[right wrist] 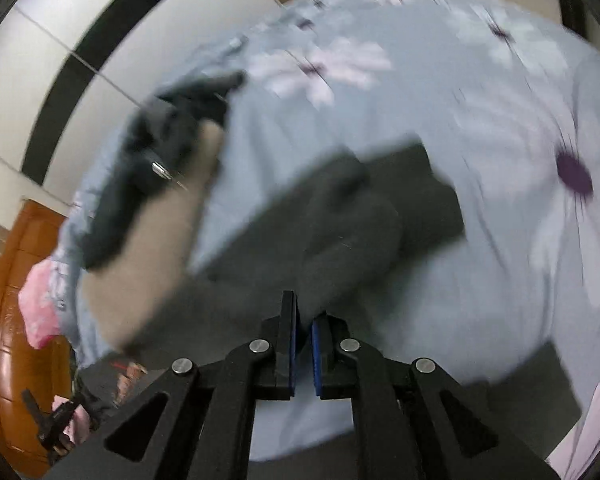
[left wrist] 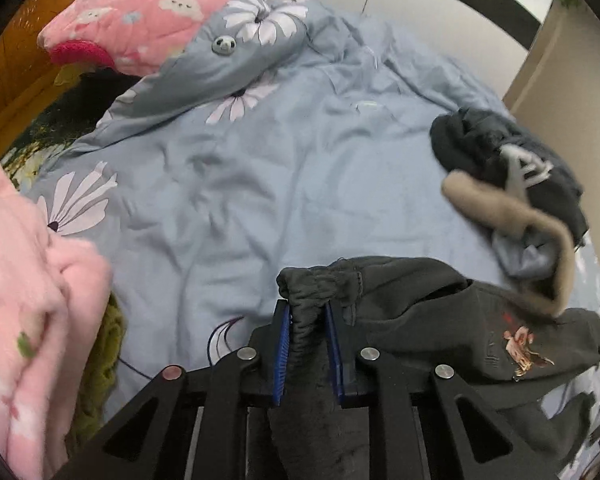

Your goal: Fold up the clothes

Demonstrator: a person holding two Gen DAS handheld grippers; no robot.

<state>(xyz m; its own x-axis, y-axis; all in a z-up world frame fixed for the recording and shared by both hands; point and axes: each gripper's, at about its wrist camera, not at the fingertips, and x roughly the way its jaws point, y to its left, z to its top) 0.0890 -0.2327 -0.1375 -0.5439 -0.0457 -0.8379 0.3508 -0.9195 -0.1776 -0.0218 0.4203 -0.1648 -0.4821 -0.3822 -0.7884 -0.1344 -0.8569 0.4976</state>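
A dark grey garment [left wrist: 420,320] with a small printed motif lies across the near part of the bed. My left gripper [left wrist: 308,316] is shut on its gathered elastic edge, and the cloth hangs down between the blue pads. In the blurred right wrist view the same dark grey garment [right wrist: 340,220] runs from the lower left up to my right gripper [right wrist: 303,320]. That gripper's fingers stand almost together with the cloth's edge at their tips.
A blue floral duvet [left wrist: 280,180] covers the bed. A heap of dark clothes with beige lining [left wrist: 500,176] sits at the right. Pink fleece [left wrist: 24,300] lies at the near left and a pink pillow [left wrist: 140,12] at the far left. Wooden furniture [right wrist: 8,340] and a wall border the bed.
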